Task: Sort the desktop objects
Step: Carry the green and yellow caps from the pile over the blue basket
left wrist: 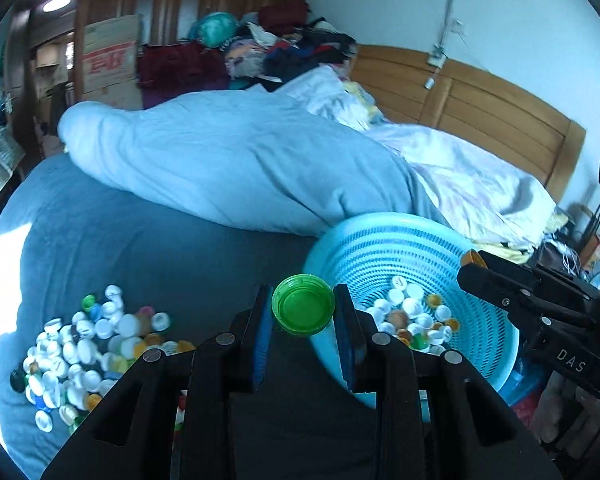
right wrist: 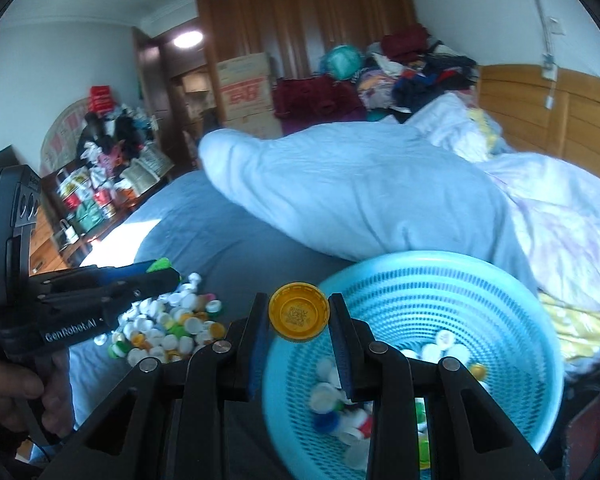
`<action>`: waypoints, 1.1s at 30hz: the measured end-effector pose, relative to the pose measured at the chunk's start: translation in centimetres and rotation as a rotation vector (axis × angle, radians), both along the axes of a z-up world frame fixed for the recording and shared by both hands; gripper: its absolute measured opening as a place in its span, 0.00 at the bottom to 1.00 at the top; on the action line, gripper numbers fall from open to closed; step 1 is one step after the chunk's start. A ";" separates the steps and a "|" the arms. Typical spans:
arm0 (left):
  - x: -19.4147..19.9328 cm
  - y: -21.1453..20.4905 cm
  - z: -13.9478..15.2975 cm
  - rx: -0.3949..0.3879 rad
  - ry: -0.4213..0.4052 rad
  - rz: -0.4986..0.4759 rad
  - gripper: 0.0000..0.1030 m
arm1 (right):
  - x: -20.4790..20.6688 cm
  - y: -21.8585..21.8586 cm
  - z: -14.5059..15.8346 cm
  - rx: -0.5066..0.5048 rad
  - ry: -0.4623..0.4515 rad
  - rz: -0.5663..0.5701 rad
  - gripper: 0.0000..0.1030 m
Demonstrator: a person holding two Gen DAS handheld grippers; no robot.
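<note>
- Left gripper (left wrist: 303, 312) is clamped on a green cap (left wrist: 303, 310), held at the near rim of the blue basket (left wrist: 400, 232).
- Right gripper (right wrist: 299, 316) is clamped on a yellow cap (right wrist: 299, 316), held over the basket's near rim.
- Basket already holds a modest layer of caps.
- A large cap pile (left wrist: 88, 344) remains on the bed (left wrist: 160, 248); judged well short of half done.

Rumpled duvet (left wrist: 236, 160), wooden headboard (left wrist: 480, 100), clothes pile (right wrist: 412, 64), cardboard box (right wrist: 244, 84).
</note>
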State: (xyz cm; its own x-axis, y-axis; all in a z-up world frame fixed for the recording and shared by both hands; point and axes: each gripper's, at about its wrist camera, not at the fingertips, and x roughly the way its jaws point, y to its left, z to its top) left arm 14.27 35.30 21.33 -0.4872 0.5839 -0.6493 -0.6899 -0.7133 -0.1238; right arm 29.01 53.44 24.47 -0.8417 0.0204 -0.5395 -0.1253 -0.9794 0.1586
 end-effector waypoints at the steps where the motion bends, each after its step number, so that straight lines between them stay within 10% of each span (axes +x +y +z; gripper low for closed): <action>1: 0.0 1.0 -0.1 -0.006 -0.006 -0.011 0.24 | 0.2 0.5 -0.1 -0.001 -0.004 -0.009 0.31; 14: 1.6 9.6 -0.7 -0.110 -0.040 -0.144 0.24 | 1.9 5.4 -1.2 -0.016 -0.055 -0.109 0.31; 33: 2.4 12.0 -1.0 -0.127 -0.061 -0.192 0.24 | 2.2 6.3 -2.4 -0.045 -0.070 -0.131 0.31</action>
State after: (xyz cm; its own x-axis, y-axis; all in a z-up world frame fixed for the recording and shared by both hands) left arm 16.69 47.28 20.32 -0.3327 0.5742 -0.7481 -0.8084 -0.5822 -0.0874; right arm 31.18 59.76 22.09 -0.7936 0.1016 -0.5999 -0.2636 -0.9460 0.1885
